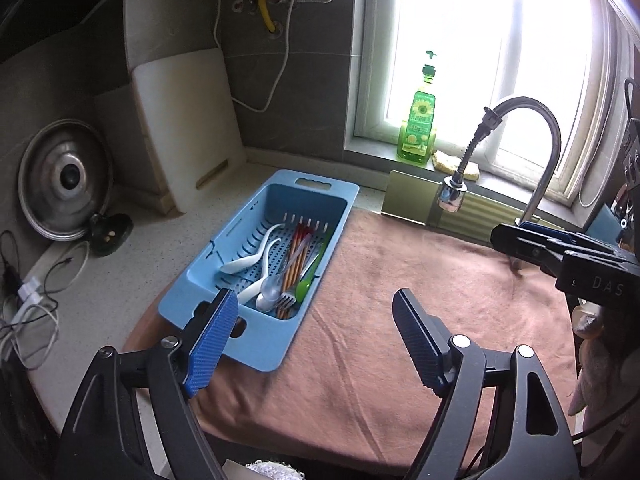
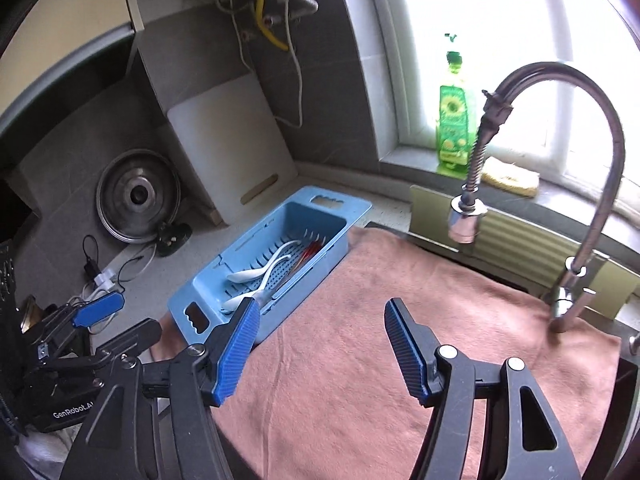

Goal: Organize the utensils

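Observation:
A light blue drain basket [image 1: 192,276] [image 2: 240,240] lies on the counter beside a brown towel [image 1: 400,260] [image 2: 400,280]. In it lie white spoons [image 1: 240,266] [image 2: 248,276], a metal spoon [image 1: 268,292], a fork [image 1: 286,300], chopsticks [image 1: 294,264] [image 2: 308,254] and a green spoon [image 1: 303,288]. My left gripper [image 1: 314,300] hovers open above the basket's near end and the towel, holding nothing; it also shows at the lower left [image 2: 100,308]. My right gripper [image 2: 322,304] stands open and empty over the towel, to the right of the basket, and shows at the right edge [image 1: 532,248].
A curved faucet [image 1: 452,192] [image 2: 464,220] hangs over the towel's far side. A green soap bottle [image 1: 418,128] and a sponge [image 1: 456,164] sit on the window sill. A white cutting board [image 1: 184,120], a pot lid [image 1: 64,180] and cables [image 1: 32,300] are at the left.

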Available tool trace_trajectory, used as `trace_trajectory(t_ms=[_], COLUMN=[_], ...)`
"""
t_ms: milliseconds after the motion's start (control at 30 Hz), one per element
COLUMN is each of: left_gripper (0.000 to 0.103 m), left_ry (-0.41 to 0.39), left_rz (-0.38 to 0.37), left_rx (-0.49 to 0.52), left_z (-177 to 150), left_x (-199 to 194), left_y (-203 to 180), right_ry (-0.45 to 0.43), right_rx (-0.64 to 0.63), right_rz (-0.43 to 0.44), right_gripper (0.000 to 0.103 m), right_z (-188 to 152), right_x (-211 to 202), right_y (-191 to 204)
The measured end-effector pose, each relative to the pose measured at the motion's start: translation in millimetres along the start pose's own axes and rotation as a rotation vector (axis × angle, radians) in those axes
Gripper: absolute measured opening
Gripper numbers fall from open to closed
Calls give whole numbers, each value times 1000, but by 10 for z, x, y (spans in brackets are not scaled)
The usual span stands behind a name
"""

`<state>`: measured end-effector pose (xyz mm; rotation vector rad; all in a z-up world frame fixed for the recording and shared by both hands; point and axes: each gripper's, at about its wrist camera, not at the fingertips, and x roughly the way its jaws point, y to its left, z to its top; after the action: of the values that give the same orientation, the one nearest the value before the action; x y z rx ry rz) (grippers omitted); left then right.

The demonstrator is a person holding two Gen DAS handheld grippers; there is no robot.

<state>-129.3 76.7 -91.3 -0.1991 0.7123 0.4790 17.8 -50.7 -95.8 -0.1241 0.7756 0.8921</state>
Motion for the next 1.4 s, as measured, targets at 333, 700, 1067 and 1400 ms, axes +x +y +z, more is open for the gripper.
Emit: trace_trajectory(t_ms=[333, 700, 1067, 1400], left_gripper=[80, 80, 80, 80], left_ry=[6, -22, -26, -21], left_rz=[-4, 8, 17, 15], left_rx=[-9, -13, -22, -14], left_z=[-93, -21, -17, -23], left_x=[-136, -221, -236, -236], left_y=[-156, -182, -172, -180], right_ry=[-18, -54, -57, -46], right_rx=[25, 10, 8, 17], right_rz=[-1, 8, 13, 16], right_gripper=[61, 61, 62, 62], right_z=[-90, -31, -11, -33], right_x=[-194, -306, -305, -284], right_y=[-92, -67, -62, -53])
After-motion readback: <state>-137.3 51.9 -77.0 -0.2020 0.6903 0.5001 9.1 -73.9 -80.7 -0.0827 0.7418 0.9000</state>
